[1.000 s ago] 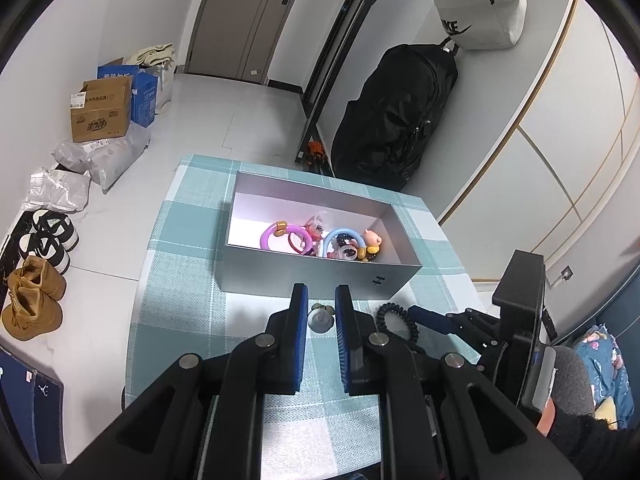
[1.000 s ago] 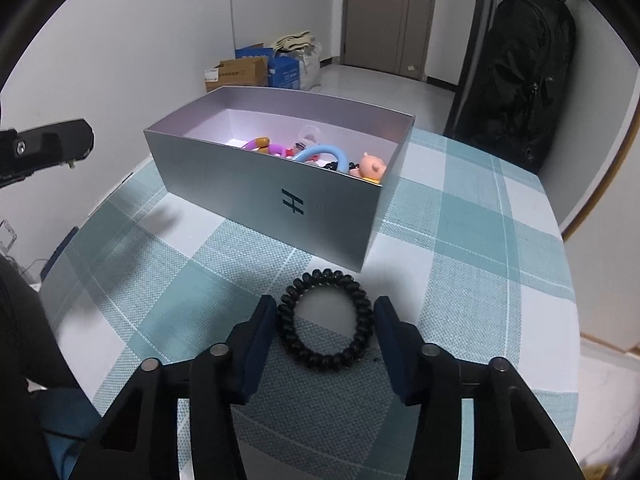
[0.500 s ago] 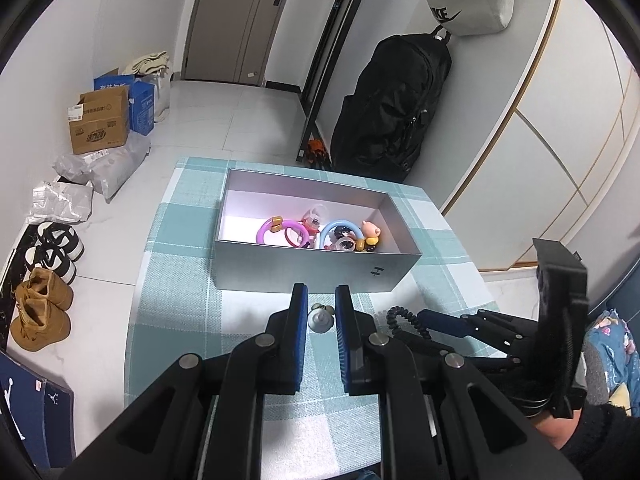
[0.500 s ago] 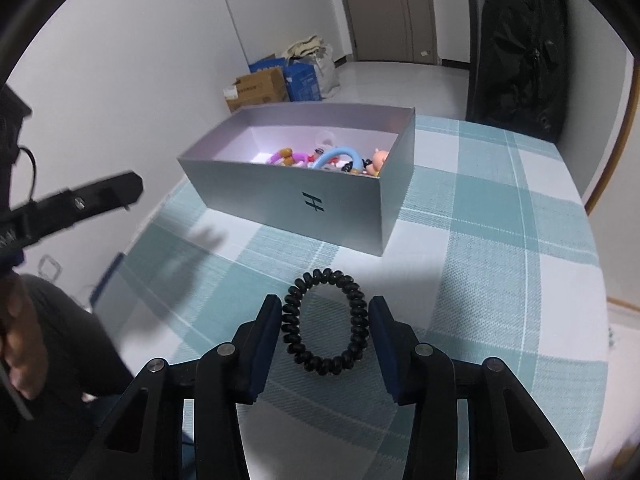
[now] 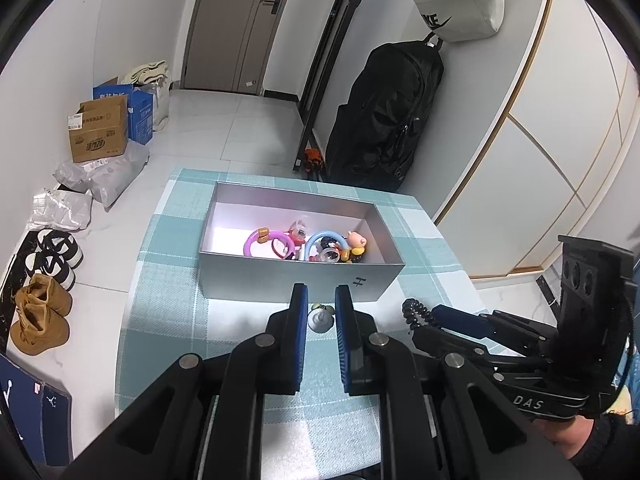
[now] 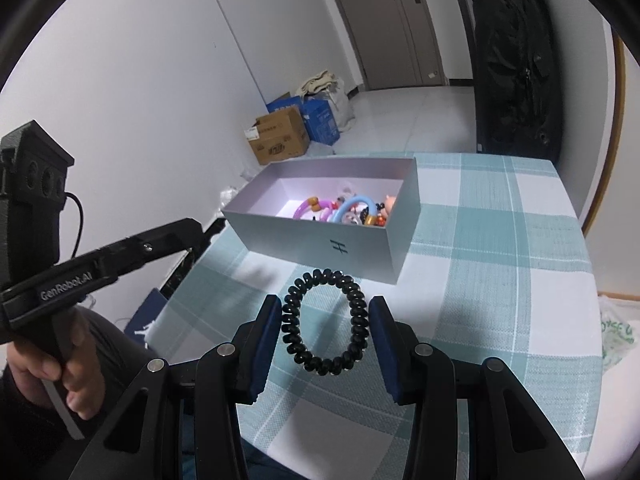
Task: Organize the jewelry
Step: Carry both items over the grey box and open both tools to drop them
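Small charm (image 5: 319, 319) between left gripper (image 5: 321, 304) pads: mostly hidden, shape too small to tell, maybe little bell. Hair tie (image 5: 416, 312) in left view: only top curl shows, rest behind right gripper. Toys in box (image 5: 298, 280): piled, near wall hides low parts. Left hand (image 6: 48, 376) cut off by picture edge. Green-print bag (image 6: 616, 336) at right edge: cut off, words blurred.
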Motion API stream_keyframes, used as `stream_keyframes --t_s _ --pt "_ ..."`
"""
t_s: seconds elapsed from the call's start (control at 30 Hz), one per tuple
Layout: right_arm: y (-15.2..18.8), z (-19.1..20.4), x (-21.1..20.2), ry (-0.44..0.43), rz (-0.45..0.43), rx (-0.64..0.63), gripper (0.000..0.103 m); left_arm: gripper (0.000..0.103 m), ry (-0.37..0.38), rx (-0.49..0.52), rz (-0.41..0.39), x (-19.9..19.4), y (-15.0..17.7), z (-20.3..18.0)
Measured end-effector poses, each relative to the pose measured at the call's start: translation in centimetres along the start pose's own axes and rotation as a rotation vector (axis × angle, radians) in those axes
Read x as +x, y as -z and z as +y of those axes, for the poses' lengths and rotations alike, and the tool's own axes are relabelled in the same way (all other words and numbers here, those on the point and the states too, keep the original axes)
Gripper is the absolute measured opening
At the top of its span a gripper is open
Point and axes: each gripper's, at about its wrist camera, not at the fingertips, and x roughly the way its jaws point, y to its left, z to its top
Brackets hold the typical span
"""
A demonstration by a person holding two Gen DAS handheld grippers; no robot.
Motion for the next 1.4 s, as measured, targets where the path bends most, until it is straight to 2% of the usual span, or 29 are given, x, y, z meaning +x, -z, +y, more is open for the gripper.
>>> stream_keyframes --t_s 0.5,0.9,1.1,1.4 --pt "-3.8 -0.5 0.0 -0.046 -0.062 -0.021 0.044 0.009 0.024 0.012 0.008 2.3 -2.5 -0.7" --pt "-7.2 -1.7 2.9 -0.094 -0.023 -0.034 0.044 0.009 0.054 -0.065 0.067 5.9 -5.0 0.6" --pt "-8.8 -2.6 4.4 -0.122 -0.015 -0.032 0.044 0.009 0.041 -0.069 0.082 7.0 -5.4 1.0" --pt "-9.4 -4.3 6.7 -0.177 0.013 0.004 0.044 0.009 0.027 -0.078 0.12 8.9 -6.0 1.9"
